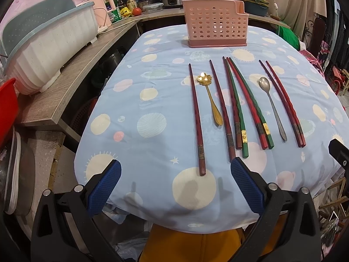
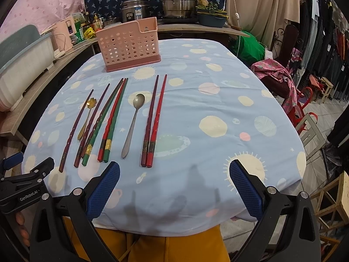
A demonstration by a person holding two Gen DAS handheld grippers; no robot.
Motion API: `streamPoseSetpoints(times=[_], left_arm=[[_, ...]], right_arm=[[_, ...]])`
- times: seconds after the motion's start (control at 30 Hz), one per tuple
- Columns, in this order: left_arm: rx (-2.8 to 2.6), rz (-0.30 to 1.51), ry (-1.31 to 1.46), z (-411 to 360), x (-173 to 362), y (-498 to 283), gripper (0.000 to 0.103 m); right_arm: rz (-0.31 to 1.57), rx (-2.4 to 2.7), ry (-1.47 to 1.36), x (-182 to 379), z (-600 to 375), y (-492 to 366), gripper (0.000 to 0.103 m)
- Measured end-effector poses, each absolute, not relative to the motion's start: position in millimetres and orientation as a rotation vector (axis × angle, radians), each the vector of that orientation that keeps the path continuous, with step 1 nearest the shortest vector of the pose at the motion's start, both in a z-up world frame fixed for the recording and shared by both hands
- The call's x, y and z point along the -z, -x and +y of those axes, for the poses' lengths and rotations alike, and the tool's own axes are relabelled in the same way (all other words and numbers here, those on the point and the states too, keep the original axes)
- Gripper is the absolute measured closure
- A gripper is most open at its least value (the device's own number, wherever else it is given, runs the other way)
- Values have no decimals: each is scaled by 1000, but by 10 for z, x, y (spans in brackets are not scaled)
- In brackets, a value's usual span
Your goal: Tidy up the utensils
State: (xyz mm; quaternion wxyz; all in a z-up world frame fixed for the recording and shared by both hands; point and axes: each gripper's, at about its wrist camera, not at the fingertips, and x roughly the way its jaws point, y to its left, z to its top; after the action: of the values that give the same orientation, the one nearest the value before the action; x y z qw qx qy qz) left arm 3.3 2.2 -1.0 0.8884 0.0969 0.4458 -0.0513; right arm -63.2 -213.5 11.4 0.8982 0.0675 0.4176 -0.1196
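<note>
Both claws hang wide open and empty over the near edge of the table — the left gripper [image 1: 175, 172] just short of the chopsticks [image 1: 234, 102], the right gripper [image 2: 174, 174] over bare tablecloth [image 2: 207, 100]. The chopsticks lie in a row with a gold spoon [image 1: 210, 98] and a silver spoon [image 2: 133, 123] among them — a pink basket [image 1: 214, 23] stands upright beyond.
</note>
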Motion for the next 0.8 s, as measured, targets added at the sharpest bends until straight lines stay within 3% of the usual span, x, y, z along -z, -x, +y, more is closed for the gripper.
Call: streamPoseSetpoints(times=[0.8], left_arm=[[104,924,-201,19,14,-24,7]], right_arm=[[863,251,-148,-112,-2158,638,7]])
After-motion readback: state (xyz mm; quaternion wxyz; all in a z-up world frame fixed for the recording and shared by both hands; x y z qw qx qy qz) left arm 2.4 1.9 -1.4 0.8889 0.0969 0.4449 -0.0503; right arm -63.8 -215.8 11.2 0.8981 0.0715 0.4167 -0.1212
